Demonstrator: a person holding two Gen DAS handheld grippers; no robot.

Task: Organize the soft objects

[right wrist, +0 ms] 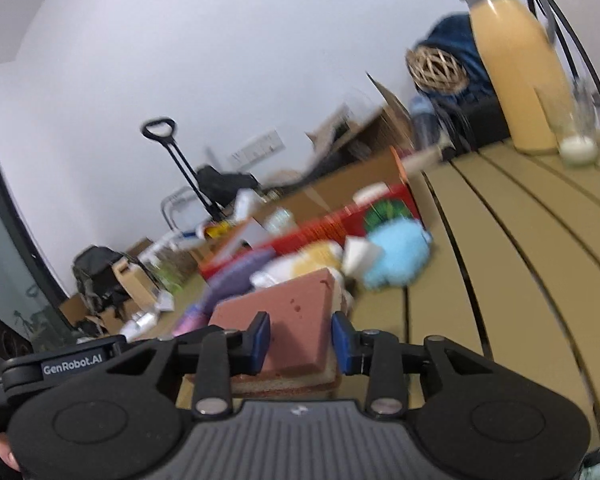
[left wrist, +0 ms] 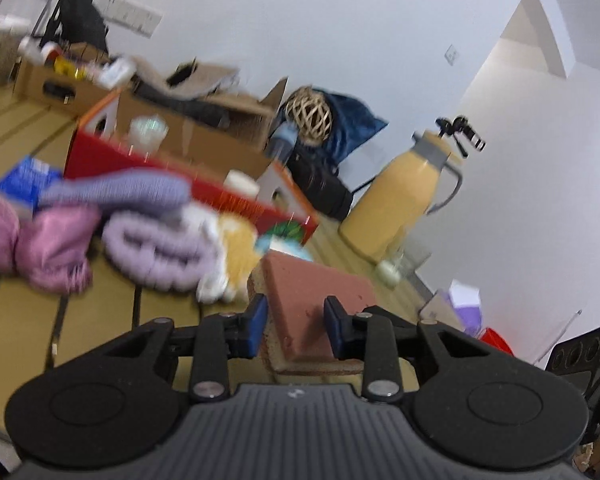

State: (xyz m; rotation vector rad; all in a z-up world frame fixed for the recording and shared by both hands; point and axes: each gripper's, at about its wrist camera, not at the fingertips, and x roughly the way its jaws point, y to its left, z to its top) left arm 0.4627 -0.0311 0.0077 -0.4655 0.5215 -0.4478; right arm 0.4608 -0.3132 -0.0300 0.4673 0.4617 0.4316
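A soft reddish-brown block (left wrist: 316,280) with tan layered sides lies tilted over the slatted wooden table (left wrist: 28,320). My left gripper (left wrist: 296,328) is shut on its near end, a blue pad on each side. In the right wrist view, my right gripper (right wrist: 302,344) is likewise shut on the block (right wrist: 284,300). Beyond it lies a blurred heap of soft things: a pink satin bow (left wrist: 40,248), a lilac fluffy piece (left wrist: 160,256), a purple knit (left wrist: 120,192), a white and yellow plush (left wrist: 228,256) and a light blue plush (right wrist: 396,256).
A red box (left wrist: 204,184) stands behind the heap, with cardboard boxes (left wrist: 204,132) and a wicker ball (left wrist: 310,118) further back. A yellow thermos jug (left wrist: 404,196) and a glass (right wrist: 578,136) stand on the table's right. A black device labelled GenRobot.AI (right wrist: 72,368) sits at the left edge.
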